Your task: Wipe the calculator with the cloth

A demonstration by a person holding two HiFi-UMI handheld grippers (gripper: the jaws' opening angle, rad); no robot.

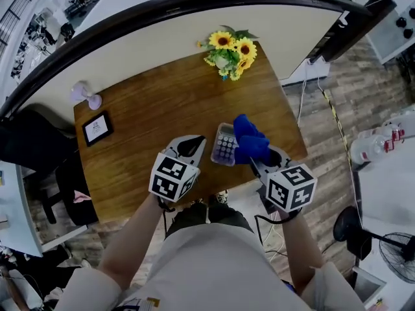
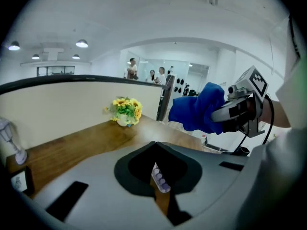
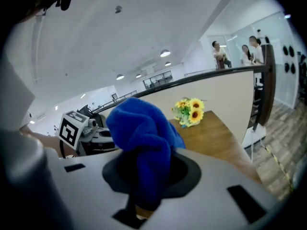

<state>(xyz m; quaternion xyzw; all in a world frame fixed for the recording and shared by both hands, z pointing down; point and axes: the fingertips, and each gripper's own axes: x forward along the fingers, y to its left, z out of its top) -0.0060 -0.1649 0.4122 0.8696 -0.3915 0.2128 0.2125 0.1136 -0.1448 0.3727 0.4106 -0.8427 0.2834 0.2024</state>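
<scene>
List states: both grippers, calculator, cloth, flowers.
left gripper: shut on the calculator
right gripper: shut on the cloth
calculator: held by its left side, keys facing up
cloth: bunched, at the calculator's right edge; contact unclear
sunflowers: upright at the far edge of the table

The cloth (image 3: 141, 143) in the jaws of the right gripper (image 1: 264, 162) is bright blue. The calculator (image 1: 225, 145) in the jaws of the left gripper (image 1: 198, 149) is pale lilac with darker keys. The marker cubes (image 1: 172, 177) are black-and-white patterned. Beyond the jaws, the surface (image 1: 149, 115) is brown wood grain and the sunflowers (image 1: 231, 50) are yellow with green leaves.
</scene>
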